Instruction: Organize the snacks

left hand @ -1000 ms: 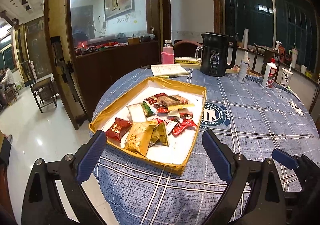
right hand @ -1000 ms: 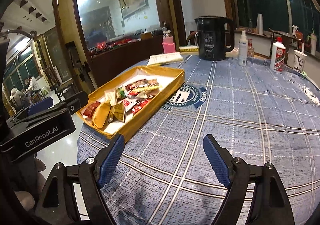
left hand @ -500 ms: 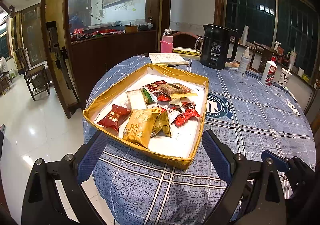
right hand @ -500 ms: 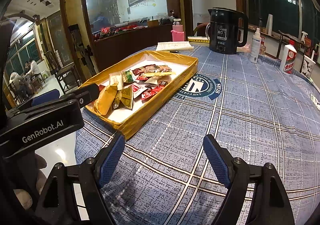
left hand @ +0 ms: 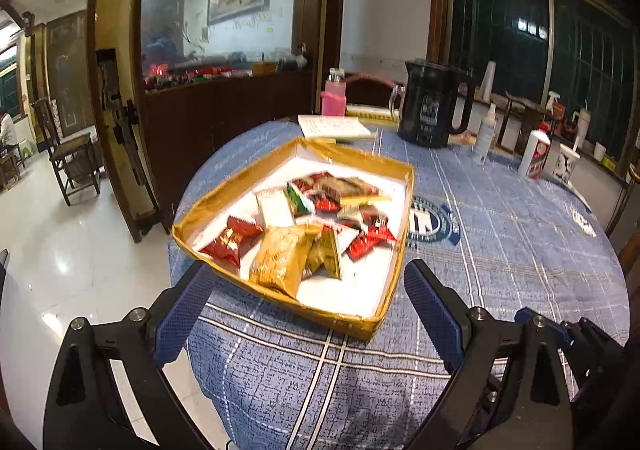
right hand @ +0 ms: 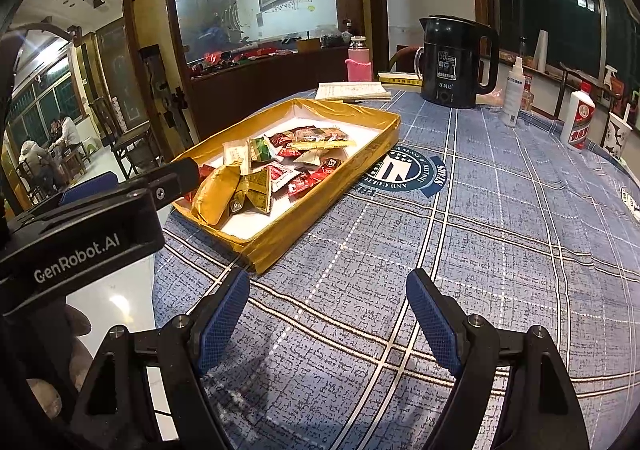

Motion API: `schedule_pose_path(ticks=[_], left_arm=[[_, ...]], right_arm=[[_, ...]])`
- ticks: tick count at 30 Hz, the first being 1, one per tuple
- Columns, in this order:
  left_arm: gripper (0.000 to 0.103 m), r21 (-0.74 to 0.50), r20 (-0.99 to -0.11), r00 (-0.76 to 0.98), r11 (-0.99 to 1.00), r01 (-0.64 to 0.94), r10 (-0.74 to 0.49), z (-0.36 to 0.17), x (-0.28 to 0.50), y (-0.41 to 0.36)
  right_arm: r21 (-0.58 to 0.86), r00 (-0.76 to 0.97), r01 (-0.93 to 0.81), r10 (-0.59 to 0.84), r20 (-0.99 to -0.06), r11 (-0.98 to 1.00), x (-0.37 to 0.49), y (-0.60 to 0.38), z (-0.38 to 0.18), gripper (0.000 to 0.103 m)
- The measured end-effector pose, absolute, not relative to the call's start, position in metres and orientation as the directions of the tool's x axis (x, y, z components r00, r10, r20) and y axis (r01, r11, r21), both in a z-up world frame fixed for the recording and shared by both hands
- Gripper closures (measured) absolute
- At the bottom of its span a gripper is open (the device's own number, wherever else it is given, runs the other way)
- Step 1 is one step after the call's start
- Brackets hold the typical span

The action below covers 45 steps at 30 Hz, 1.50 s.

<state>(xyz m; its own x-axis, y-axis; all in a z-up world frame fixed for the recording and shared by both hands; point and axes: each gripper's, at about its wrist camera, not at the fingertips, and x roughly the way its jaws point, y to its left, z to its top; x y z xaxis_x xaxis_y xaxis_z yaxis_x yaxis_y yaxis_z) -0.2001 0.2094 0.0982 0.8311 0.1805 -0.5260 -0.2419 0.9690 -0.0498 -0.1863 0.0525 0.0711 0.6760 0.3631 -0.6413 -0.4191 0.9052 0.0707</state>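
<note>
A shallow gold box (left hand: 224, 198) (right hand: 360, 154) with a white floor sits on the blue checked tablecloth near the table's left edge. It holds several wrapped snacks: a red packet (left hand: 230, 241), a large gold packet (left hand: 280, 260) (right hand: 214, 192), a white packet (left hand: 274, 208) and small red and green ones. My left gripper (left hand: 306, 310) is open and empty, hovering just short of the box's near corner. My right gripper (right hand: 328, 320) is open and empty over bare cloth, to the right of the box. The left gripper's body (right hand: 92, 226) shows at the left of the right wrist view.
A black kettle (left hand: 430, 106) (right hand: 456, 62), a notebook (left hand: 334, 128), a pink bottle (left hand: 334, 94), a spray bottle (right hand: 514, 84), a white liquor bottle (right hand: 578, 118) and a paper cup (right hand: 618, 134) stand along the far side. A round blue logo (right hand: 404, 172) lies beside the box.
Both grippers have pulled back and risen a little from the table; the box looks smaller and farther in the left wrist view. Both stay open. The snacks have not moved.
</note>
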Motion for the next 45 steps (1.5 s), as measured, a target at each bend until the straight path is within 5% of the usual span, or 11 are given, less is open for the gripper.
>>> schedule_pose_path(ticks=[5,9,15,23,45], left_arm=[[0.006,-0.041,-0.353,0.903,0.961,-0.275,0.243,0.124,-0.232,0.201],[0.000,-0.111,-0.309,0.930,0.963,-0.245,0.201,0.125,-0.248,0.205],[0.000,-0.187,-0.388,0.907,0.950,-0.250,0.162,0.114,-0.236,0.217],[0.000,-0.142,-0.471,0.859,0.943,-0.300,0.202,0.100,-0.222,0.216],[0.000,-0.089,-0.564,0.790,0.934,-0.347,0.240,0.083,-0.202,0.229]], right_arm=[[0.076,0.698,-0.424,0.379,-0.608,0.902,-0.192,0.048,0.077,0.021],[0.078,0.712,-0.432,0.393,-0.581,0.898,-0.197,0.045,0.082,0.021],[0.063,0.713,-0.449,0.400,-0.575,0.891,-0.204,0.045,0.082,0.020],[0.036,0.696,-0.481,0.406,-0.592,0.876,-0.208,0.056,0.077,0.021],[-0.017,0.692,-0.507,0.395,-0.605,0.862,-0.203,0.078,0.075,0.021]])
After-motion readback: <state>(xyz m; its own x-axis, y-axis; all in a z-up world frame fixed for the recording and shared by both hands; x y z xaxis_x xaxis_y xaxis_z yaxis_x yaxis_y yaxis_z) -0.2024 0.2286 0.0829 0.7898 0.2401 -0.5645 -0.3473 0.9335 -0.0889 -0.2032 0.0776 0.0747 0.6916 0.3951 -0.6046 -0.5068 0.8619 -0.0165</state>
